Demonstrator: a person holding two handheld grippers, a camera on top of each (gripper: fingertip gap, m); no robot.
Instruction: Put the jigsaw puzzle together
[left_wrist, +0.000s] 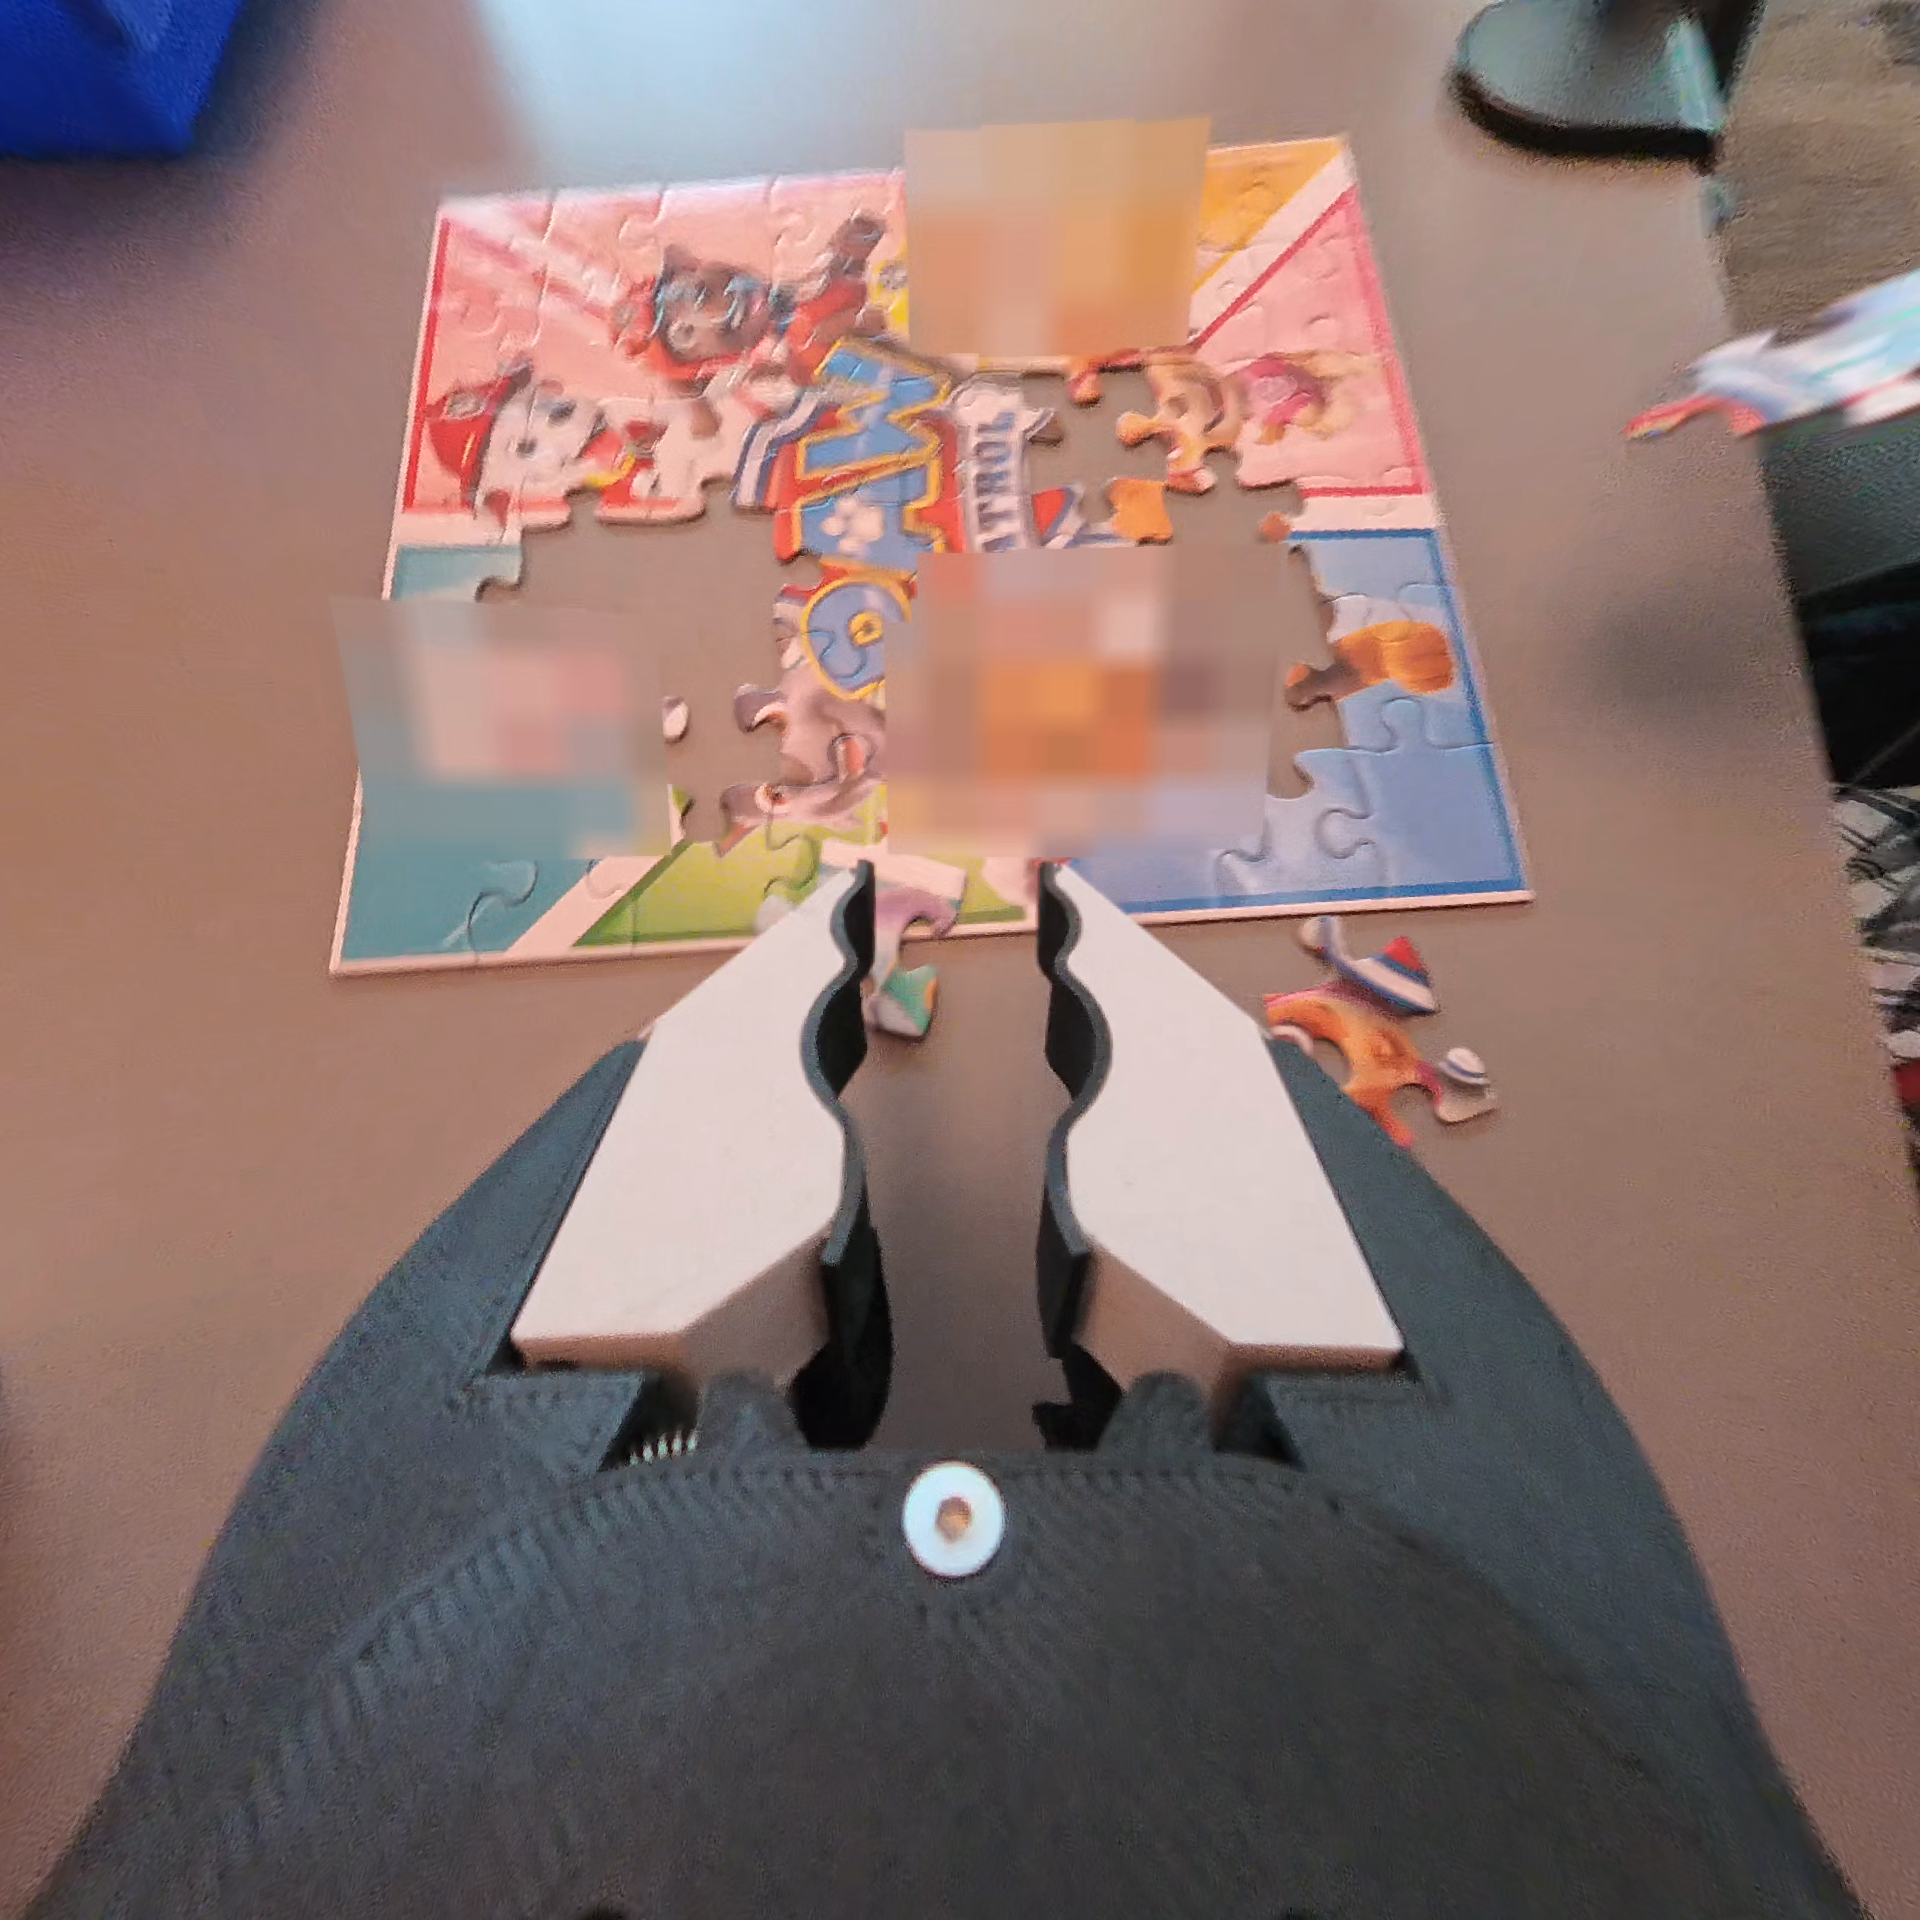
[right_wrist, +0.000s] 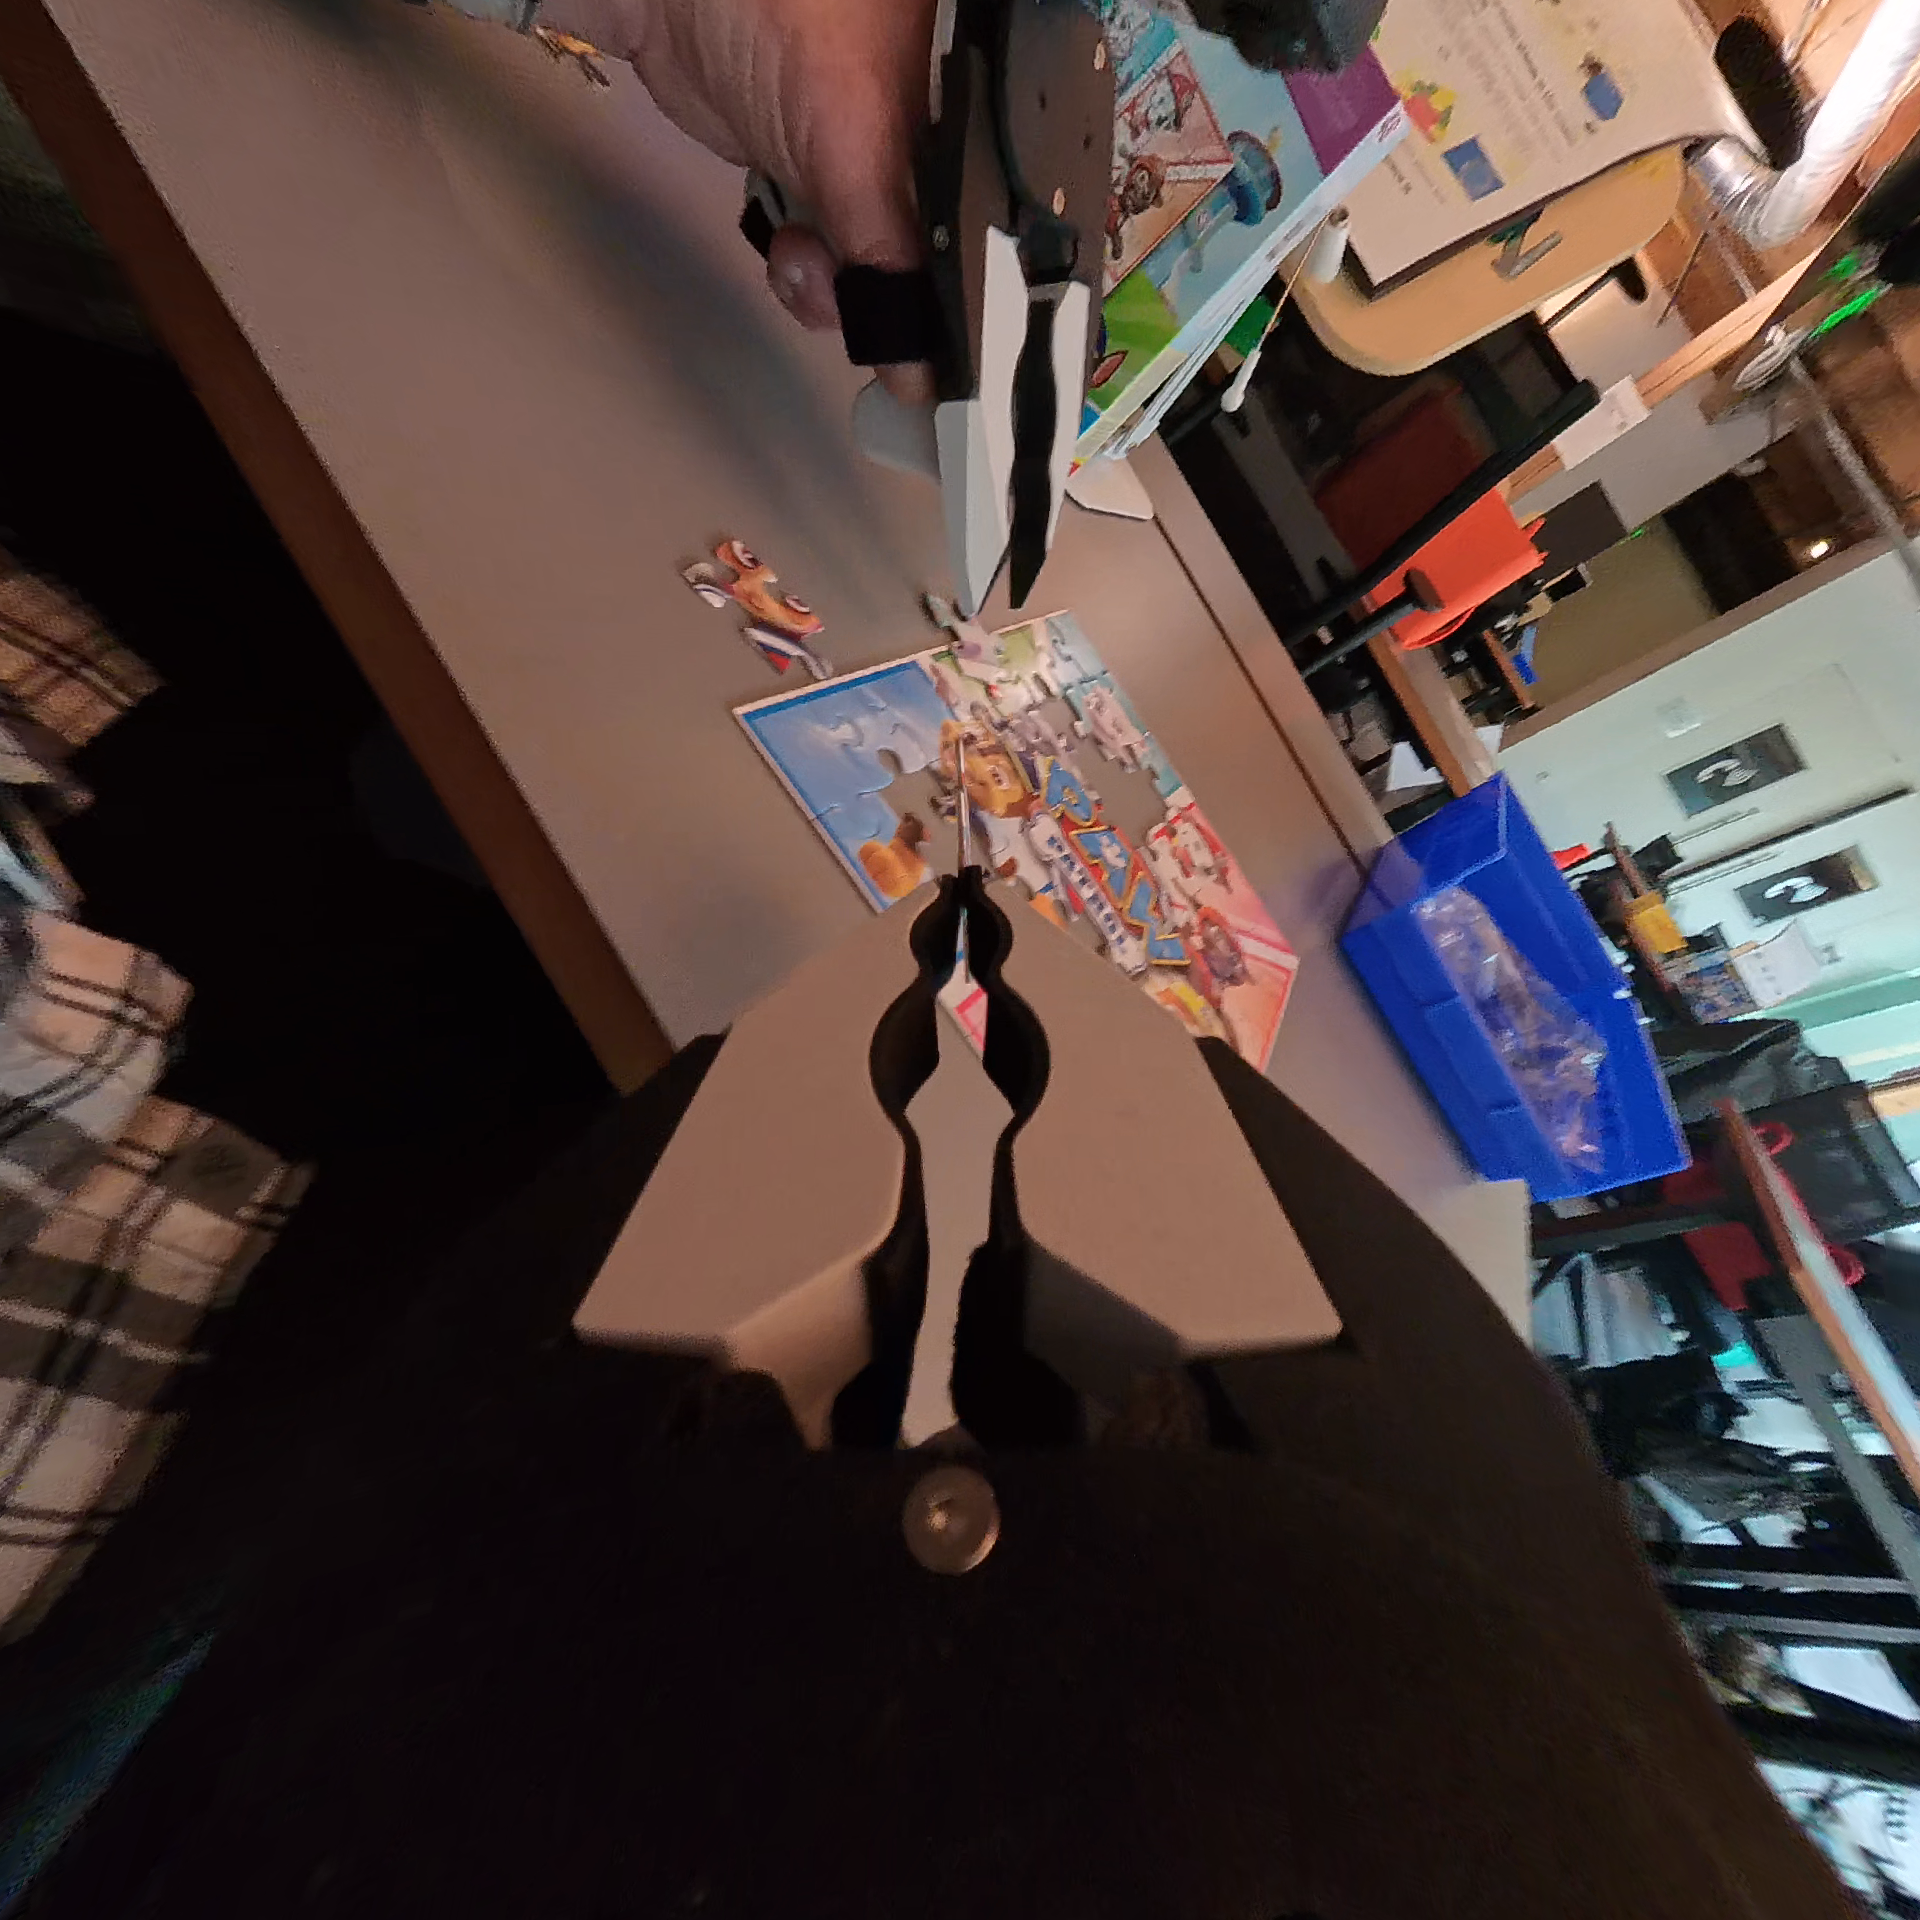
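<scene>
The part-built cartoon jigsaw puzzle (left_wrist: 644, 343) lies flat on the brown table, with gaps in its middle; it also shows in the right wrist view (right_wrist: 852, 769). My left gripper (left_wrist: 954, 894) is open and low at the puzzle's near edge. A loose piece (left_wrist: 902, 987) lies just inside its left finger, not gripped. My right gripper (right_wrist: 961, 899) is shut on a puzzle piece (right_wrist: 962, 821) that shows edge-on, held above the puzzle. The left gripper (right_wrist: 995, 601), held by a hand, appears beyond it.
A small cluster of loose pieces (left_wrist: 1371, 1023) lies right of the left gripper, also in the right wrist view (right_wrist: 764, 603). A blue bin (right_wrist: 1507, 997) stands past the puzzle. The puzzle box (right_wrist: 1195, 208) stands propped up. A black stand base (left_wrist: 1579, 83) sits far right. The table edge (right_wrist: 312, 540) runs nearby. Across from one pair of fingers to the other is roughly 20 centimeters.
</scene>
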